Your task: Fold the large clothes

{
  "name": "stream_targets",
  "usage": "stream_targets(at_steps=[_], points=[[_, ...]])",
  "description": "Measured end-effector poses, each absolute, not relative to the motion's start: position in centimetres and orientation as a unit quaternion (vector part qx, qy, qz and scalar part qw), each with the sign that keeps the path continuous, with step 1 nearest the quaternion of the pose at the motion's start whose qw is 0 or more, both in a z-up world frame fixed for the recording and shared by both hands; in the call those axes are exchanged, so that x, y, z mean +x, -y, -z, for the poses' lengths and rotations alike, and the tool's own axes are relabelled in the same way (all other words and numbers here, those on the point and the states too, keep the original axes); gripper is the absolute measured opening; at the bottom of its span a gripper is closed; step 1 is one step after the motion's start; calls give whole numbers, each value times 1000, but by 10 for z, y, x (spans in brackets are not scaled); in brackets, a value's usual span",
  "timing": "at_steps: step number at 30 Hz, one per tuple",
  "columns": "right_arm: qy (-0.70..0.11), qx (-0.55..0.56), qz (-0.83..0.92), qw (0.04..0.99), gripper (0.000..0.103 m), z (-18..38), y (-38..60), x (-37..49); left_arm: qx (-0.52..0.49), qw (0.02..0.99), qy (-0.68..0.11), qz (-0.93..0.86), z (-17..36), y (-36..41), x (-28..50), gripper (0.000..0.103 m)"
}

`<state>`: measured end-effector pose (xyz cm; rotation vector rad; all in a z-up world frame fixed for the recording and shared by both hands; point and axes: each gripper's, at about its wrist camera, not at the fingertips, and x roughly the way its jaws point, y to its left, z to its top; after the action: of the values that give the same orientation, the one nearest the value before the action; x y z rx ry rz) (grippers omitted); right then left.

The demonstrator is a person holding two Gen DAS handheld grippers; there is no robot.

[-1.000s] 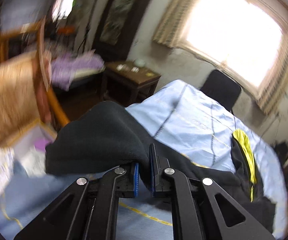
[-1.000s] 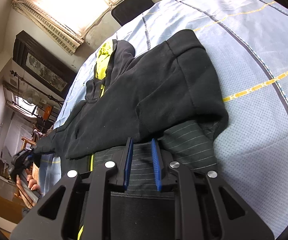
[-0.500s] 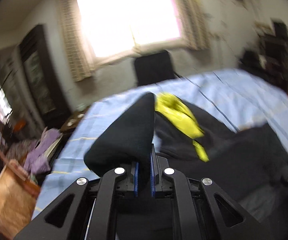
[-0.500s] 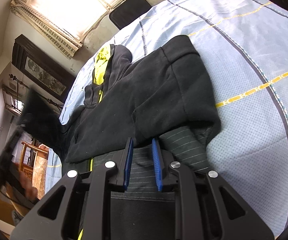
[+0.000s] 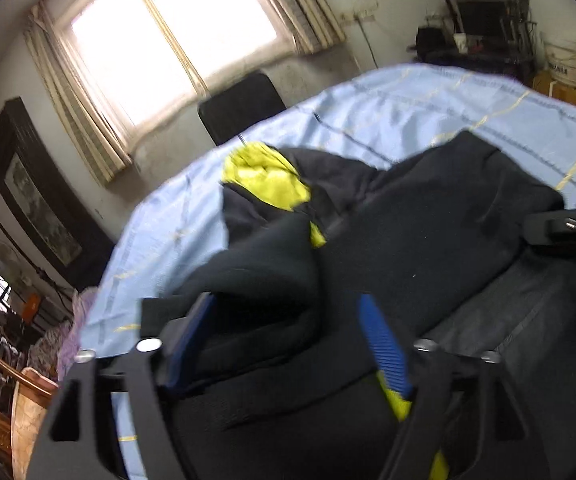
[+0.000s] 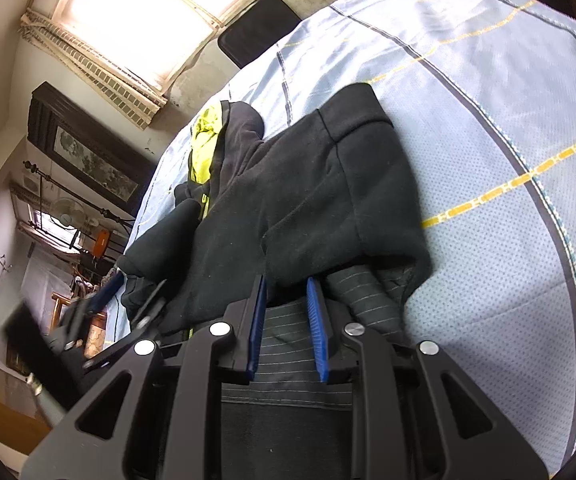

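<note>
A black jacket (image 6: 307, 200) with a yellow-lined hood (image 6: 204, 144) lies on a light blue bed sheet (image 6: 487, 128). In the left wrist view the jacket (image 5: 427, 240) fills the middle, the hood (image 5: 268, 180) behind it. My left gripper (image 5: 288, 320) is open; a black sleeve (image 5: 256, 276) lies loose between its blue pads. My right gripper (image 6: 286, 308) is open, with a narrow gap, over the striped lining (image 6: 288, 332) at the jacket's near edge. The left gripper also shows in the right wrist view (image 6: 128, 296), blurred.
A black chair back (image 5: 244, 104) stands past the bed under a bright window (image 5: 176, 36). A wicker basket (image 5: 28, 412) and wooden furniture sit left of the bed. Shelves with clutter (image 5: 483, 20) stand at the far right.
My left gripper swung the sleeve over onto the jacket body and opened, letting it go. My right gripper has barely moved.
</note>
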<state>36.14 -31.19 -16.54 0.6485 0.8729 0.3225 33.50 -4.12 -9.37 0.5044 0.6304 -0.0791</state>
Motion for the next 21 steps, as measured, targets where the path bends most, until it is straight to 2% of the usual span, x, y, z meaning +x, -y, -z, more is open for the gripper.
stream_targets(at_steps=[2, 5, 10, 14, 15, 17, 21], points=[[-407, 301, -159, 848, 22, 161, 309, 359, 235, 926, -295, 24, 79, 20, 325, 90], [-392, 283, -188, 855, 22, 152, 299, 354, 195, 933, -301, -8, 69, -29, 328, 90], [-364, 190, -225, 883, 22, 116, 247, 342, 87, 927, -363, -41, 81, -109, 360, 90], [-355, 73, -241, 900, 23, 87, 181, 342, 72, 914, -396, -44, 107, -125, 372, 90], [-350, 43, -244, 903, 29, 81, 165, 343, 67, 909, -410, -36, 115, -127, 373, 90], [-340, -17, -245, 908, 34, 73, 131, 346, 55, 906, -419, -27, 116, -134, 374, 91], [-336, -89, -241, 906, 35, 73, 80, 364, 31, 902, -431, -9, 117, -146, 376, 91]])
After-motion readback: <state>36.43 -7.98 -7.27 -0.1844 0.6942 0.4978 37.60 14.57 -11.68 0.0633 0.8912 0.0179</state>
